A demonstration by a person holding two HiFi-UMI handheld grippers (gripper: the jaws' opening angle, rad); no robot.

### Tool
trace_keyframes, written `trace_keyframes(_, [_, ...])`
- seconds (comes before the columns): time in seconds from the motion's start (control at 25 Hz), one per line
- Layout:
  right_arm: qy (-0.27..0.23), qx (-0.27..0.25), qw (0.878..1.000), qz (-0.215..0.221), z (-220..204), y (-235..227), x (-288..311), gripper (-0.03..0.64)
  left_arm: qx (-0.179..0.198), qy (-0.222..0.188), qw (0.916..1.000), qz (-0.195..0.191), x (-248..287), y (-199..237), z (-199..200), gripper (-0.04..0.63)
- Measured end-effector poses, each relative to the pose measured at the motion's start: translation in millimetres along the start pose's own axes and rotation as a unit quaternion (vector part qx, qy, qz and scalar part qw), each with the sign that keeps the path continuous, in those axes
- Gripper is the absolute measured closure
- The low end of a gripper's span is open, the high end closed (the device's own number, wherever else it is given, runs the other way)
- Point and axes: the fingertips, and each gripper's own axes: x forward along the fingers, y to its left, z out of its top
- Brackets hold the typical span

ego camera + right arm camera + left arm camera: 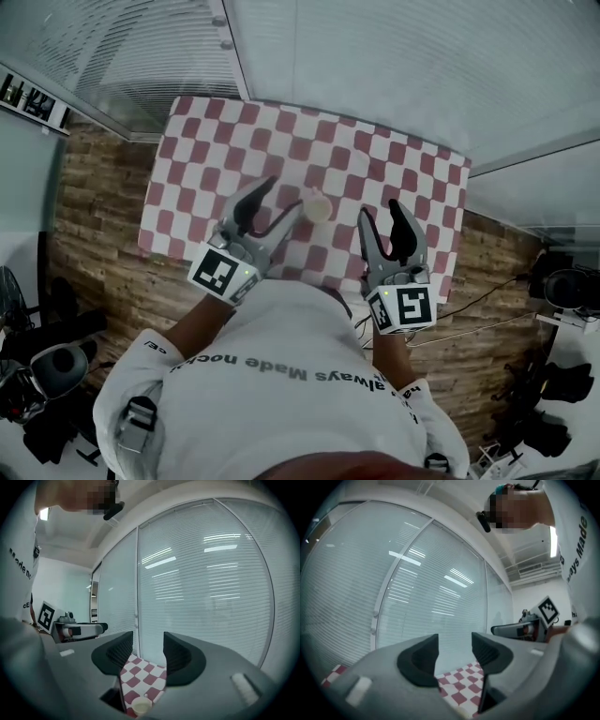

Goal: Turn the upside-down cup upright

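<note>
A small pale cup (316, 206) stands on the red-and-white checked tablecloth (375, 159), near the table's front edge. In the right gripper view the cup (140, 707) shows its open mouth facing up, low between the jaws and well below them. My left gripper (283, 197) is held up over the table with its jaws apart and nothing between them; the cup shows just right of its right fingertip. My right gripper (380, 212) hangs to the cup's right, its jaws narrowly apart and empty. Both point level toward the glass wall.
Glass walls with blinds (375, 66) stand behind the table. The floor (94, 216) around it is wood-patterned. Dark equipment (47, 366) sits on the floor at the left and more (562, 291) at the right, with cables (478, 309) running toward the table.
</note>
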Motion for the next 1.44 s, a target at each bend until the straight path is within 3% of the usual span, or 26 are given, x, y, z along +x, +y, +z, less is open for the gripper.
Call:
trace_keyframes(0.44, [-0.010,-0.013,1.000,-0.011,21.4,9.7,-11.2,0.456,-0.002,-0.008,1.0000,0.005,-4.0,-4.6,13.1,0.382])
trace_keyframes(1.44, [0.000,-0.011,1.000,-0.002,10.0,9.3,-23.3,0.455,-0.009,-0.004,0.9999,-0.009,-3.8,-20.6,5.3,0.385])
